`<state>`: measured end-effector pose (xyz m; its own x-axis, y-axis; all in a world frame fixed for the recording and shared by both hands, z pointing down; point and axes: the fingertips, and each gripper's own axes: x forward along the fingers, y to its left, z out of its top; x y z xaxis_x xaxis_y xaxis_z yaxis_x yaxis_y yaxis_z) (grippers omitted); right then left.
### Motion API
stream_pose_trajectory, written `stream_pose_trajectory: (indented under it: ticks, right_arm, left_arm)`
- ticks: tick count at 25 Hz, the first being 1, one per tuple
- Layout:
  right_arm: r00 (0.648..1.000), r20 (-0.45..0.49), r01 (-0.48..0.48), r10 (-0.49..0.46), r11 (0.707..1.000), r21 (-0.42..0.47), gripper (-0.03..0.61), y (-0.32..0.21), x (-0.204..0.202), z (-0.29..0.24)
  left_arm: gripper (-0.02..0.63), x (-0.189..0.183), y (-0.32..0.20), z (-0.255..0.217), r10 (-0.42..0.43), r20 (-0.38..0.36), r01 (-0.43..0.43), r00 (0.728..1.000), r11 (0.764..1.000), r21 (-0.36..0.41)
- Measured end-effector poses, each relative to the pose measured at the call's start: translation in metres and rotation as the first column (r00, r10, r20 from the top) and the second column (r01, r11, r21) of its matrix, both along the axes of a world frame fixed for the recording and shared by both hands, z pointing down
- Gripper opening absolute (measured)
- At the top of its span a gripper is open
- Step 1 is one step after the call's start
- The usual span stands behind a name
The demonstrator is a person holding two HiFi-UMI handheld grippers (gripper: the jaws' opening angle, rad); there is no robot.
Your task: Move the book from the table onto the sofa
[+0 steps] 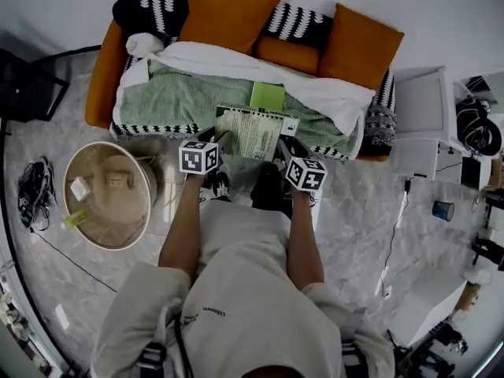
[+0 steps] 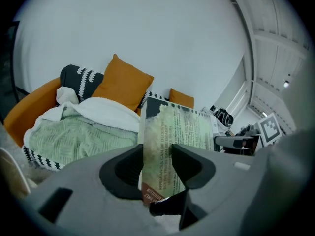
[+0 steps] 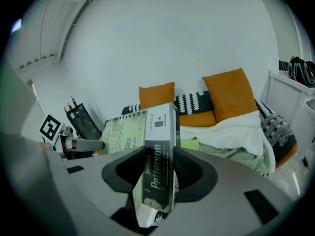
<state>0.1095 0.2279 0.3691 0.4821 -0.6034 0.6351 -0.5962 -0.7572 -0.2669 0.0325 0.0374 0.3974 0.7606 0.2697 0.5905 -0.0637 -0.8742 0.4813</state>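
A thick paperback book (image 1: 252,131) with a pale green back cover hangs over the sofa's (image 1: 102,77) front edge, carried between both grippers. My left gripper (image 1: 223,142) is shut on its left edge; in the left gripper view the book (image 2: 174,146) stands upright between the pads of that gripper (image 2: 156,166). My right gripper (image 1: 282,150) is shut on the spine side; in the right gripper view the printed spine (image 3: 158,156) fills the gap of that gripper (image 3: 160,173). Below the book lies a green blanket (image 1: 181,101).
The sofa carries orange cushions (image 1: 228,10), black-and-white pillows, a white blanket (image 1: 315,93) and a small light-green pad (image 1: 267,95). A round beige table (image 1: 108,195) with small items stands at the left. White cabinets (image 1: 421,116) and cables are at the right.
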Motion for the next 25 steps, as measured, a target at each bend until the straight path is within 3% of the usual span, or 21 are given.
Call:
stream_pose_trajectory:
  ticks: [8,13,21,23,25]
  right_arm:
    - [0.979,0.053,0.197,-0.198,0.98,0.023,0.172,-0.045,0.083,0.014]
    - [0.923,0.103,0.372,-0.37,0.928,0.006,0.172,-0.072,0.143,0.031]
    - [0.769,0.193,0.624,-0.61,0.781,-0.015,0.17,-0.078,0.22,0.056]
    - [0.72,0.221,0.678,-0.657,0.735,-0.025,0.17,-0.083,0.231,0.07]
    - [0.658,0.252,0.738,-0.71,0.674,-0.03,0.17,-0.086,0.239,0.083]
  left_arm:
    - [0.187,0.044,-0.026,0.006,-0.184,0.037,0.184,0.982,0.983,0.009]
    - [0.187,0.074,-0.027,0.021,-0.338,0.091,0.341,0.937,0.94,-0.01]
    - [0.186,0.116,0.011,0.046,-0.573,0.164,0.588,0.803,0.806,-0.061]
    - [0.184,0.121,0.019,0.06,-0.632,0.18,0.653,0.754,0.752,-0.09]
    - [0.178,0.121,0.031,0.072,-0.7,0.195,0.725,0.687,0.678,-0.124]
